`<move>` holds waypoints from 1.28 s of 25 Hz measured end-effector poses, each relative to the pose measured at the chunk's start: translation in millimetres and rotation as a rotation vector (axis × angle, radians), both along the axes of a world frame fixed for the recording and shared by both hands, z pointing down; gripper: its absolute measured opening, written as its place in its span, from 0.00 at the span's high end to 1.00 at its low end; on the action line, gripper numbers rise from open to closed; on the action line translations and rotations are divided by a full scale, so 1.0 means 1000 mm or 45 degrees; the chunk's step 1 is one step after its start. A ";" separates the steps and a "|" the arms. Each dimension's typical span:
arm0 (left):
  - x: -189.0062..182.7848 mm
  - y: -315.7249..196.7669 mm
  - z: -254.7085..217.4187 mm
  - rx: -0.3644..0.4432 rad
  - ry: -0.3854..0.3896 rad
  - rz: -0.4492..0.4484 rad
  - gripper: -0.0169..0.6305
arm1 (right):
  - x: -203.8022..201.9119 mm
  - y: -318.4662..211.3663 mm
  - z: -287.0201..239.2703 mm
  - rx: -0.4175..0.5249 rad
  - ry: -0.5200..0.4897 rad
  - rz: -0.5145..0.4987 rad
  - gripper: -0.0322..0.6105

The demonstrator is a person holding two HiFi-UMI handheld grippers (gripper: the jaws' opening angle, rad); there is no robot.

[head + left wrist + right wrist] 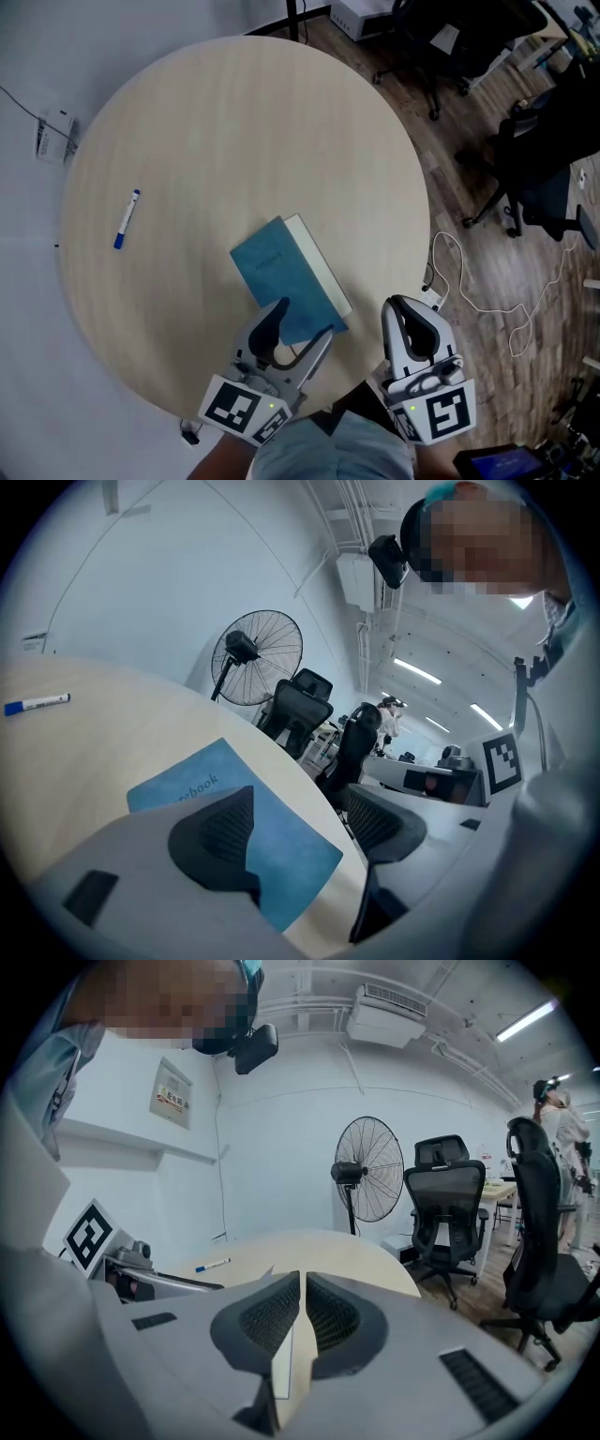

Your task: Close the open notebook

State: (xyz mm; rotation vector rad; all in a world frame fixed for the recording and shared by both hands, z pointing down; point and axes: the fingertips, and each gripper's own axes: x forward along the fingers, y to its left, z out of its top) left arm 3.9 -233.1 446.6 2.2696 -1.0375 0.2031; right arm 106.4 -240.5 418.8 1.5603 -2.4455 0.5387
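Nearest, holds the left claw point(300, 326) wide open, empty, over the near corner of the notebook point(286, 277); holds the right claw point(411, 314) pressed shut on nothing, beyond the near right edge of the worktop point(216, 141). Lies closed already, blue cover up. Probably handles light, stiff, slick; best pinched at the right page edge.

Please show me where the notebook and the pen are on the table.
notebook point(281, 277): head view, middle of its blue cover.
pen point(127, 219): head view, middle of its white barrel.

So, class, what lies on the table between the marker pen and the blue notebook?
Nothing: the head view shows only bare tabletop between the pen and the notebook.
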 end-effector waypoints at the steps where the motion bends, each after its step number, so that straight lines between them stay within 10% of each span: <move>1: 0.003 -0.001 0.005 -0.009 -0.003 0.011 0.47 | 0.002 0.000 0.004 -0.007 0.001 0.008 0.87; 32: 0.051 -0.025 0.125 -0.313 -0.330 0.125 0.57 | 0.069 -0.013 0.092 -0.192 -0.033 0.147 0.87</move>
